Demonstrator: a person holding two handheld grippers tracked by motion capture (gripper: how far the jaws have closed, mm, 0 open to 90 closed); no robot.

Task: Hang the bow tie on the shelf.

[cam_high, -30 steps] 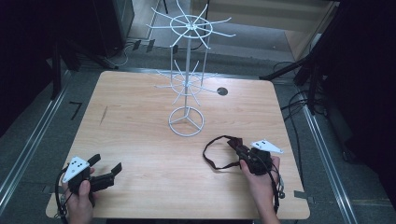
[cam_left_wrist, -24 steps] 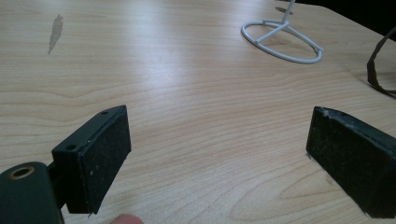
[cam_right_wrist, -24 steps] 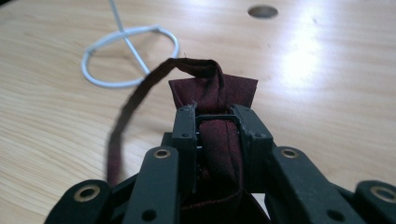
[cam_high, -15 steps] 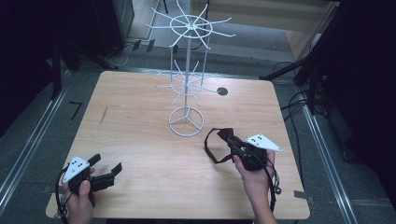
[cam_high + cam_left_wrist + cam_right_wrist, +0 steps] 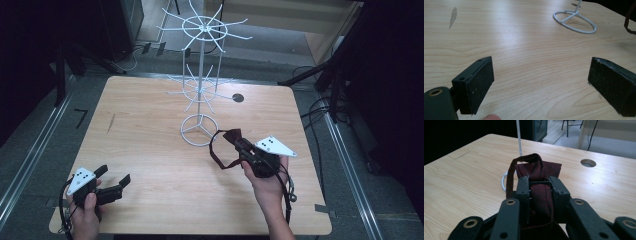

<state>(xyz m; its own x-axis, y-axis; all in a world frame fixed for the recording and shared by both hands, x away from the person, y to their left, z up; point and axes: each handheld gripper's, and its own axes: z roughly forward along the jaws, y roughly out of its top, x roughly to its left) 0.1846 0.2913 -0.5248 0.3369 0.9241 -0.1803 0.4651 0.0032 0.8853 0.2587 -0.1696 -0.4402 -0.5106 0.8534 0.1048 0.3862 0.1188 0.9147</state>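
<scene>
High view: right gripper [image 5: 243,145], pinching a dark red bow tie [image 5: 231,137], now raised nearer the white wire stand [image 5: 200,127] than earlier; left gripper view: left gripper [image 5: 541,82] spread over the worktop [image 5: 529,50], unmoved; right gripper view: jaws clamp the fabric.

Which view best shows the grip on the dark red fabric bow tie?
Right gripper view: the dark red fabric bow tie sits pinched between the right gripper jaws, its strap looping above. The high view shows the tie and hanging strap loop small. The left gripper view catches just a sliver of strap at the edge.
</scene>
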